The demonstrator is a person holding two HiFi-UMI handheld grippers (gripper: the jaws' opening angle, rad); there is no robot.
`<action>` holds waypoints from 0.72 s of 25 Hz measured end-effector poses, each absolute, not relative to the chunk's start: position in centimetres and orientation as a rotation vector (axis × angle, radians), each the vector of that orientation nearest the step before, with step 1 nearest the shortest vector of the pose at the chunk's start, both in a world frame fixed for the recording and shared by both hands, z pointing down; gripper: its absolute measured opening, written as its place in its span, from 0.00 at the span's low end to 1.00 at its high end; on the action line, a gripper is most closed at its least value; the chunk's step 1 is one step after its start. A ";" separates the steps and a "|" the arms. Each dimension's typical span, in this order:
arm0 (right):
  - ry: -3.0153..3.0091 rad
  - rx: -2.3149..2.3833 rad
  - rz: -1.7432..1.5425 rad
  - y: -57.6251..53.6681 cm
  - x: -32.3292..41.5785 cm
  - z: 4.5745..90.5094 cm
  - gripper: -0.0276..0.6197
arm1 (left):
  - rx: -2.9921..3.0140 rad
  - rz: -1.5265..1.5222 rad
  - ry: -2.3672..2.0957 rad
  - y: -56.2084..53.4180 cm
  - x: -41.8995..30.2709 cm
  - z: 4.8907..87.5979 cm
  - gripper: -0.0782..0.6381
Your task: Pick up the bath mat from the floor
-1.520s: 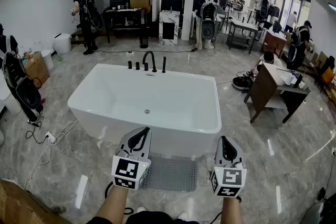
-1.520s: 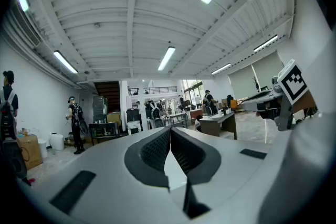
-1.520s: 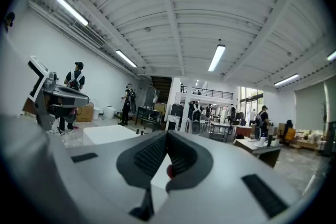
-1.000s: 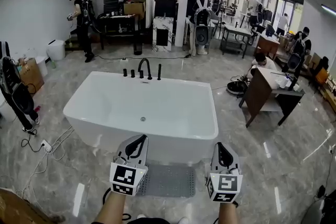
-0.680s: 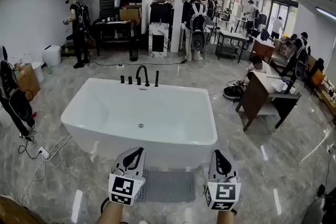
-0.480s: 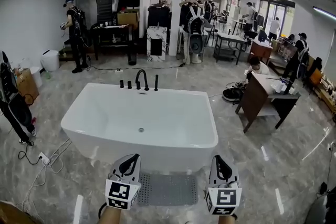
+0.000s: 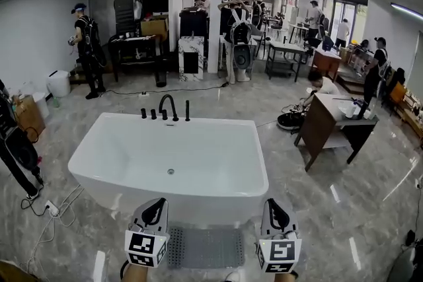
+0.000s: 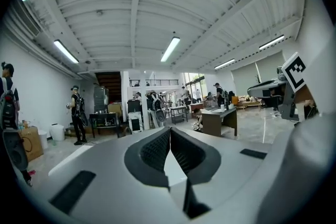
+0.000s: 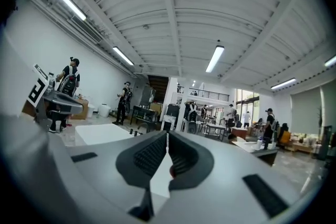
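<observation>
The grey bath mat (image 7: 205,247) lies flat on the marble floor (image 7: 330,208), just in front of the white bathtub (image 7: 259,172). In the head view the left gripper (image 7: 157,205) shows at the left end of the mat and the right gripper (image 7: 270,203) at its right end. Both point forward toward the tub. The jaws of each gripper are pressed together, and nothing is between them.

We see a big white bathtub (image 7: 198,155) on a shiny gray floor (image 7: 310,208). A black tap (image 7: 166,105) stands at its far edge. A brown desk (image 7: 330,125) is off to the right. A person in black (image 7: 84,43) stands far back on the left, near a white bin (image 7: 58,84).
</observation>
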State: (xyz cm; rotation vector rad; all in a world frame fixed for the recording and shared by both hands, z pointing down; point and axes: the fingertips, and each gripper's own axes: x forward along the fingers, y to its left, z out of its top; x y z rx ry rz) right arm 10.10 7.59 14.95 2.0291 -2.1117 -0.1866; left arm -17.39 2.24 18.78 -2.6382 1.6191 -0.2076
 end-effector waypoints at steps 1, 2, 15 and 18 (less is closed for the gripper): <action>-2.118 2.022 -0.190 6.7 11.0 15.0 0.08 | -2.634 -0.202 1.631 1.4 -16.5 18.8 0.12; -2.127 2.014 -0.190 5.8 12.1 15.0 0.08 | -2.626 -0.201 1.638 0.7 -15.4 18.7 0.12; -2.206 1.932 -0.135 -1.7 20.2 16.3 0.08 | -2.538 -0.226 1.732 -4.2 -7.8 17.8 0.12; -2.213 1.930 -0.139 -2.5 19.7 16.1 0.08 | -2.527 -0.211 1.742 -4.8 -8.5 17.5 0.12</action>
